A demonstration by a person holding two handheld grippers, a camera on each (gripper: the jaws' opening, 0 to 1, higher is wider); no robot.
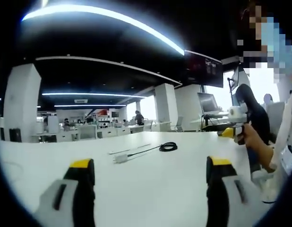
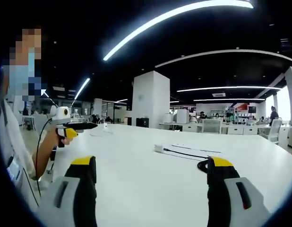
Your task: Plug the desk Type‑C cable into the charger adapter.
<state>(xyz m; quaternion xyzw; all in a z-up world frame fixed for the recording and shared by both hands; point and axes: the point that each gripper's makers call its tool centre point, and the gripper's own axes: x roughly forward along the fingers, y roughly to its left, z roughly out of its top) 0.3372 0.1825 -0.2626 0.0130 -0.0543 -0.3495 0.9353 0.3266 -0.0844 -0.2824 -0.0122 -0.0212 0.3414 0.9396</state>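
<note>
Left gripper [image 1: 150, 177]: jaws spread wide, nothing between them, yellow tips level above the white desk [image 1: 51, 156]. Right gripper [image 2: 153, 177]: same, jaws parted and empty. Both are held back from the work, probably a ready pose before reaching.

Out past the left jaws, the charger adapter [image 1: 120, 158] lies flat on the desk, small and white, with the black Type-C cable [image 1: 167, 147] running off it to a loose coil further back. In the right gripper view the adapter [image 2: 158, 148] sits ahead of the jaws, the cable [image 2: 186, 153] trails right toward the coil by the right-hand jaw tip. Can't tell if the plug end touches the adapter or lies just beside it; too small. A thin white strip lies near them, unclear what.

Task looks unstarted: 2 items, 2 grippers, so likely 1 steadies the adapter while the other brings the plug.

Person beside the desk holds a yellow-tipped gripper handle [image 2: 65, 130]. Office desks and chairs behind.
</note>
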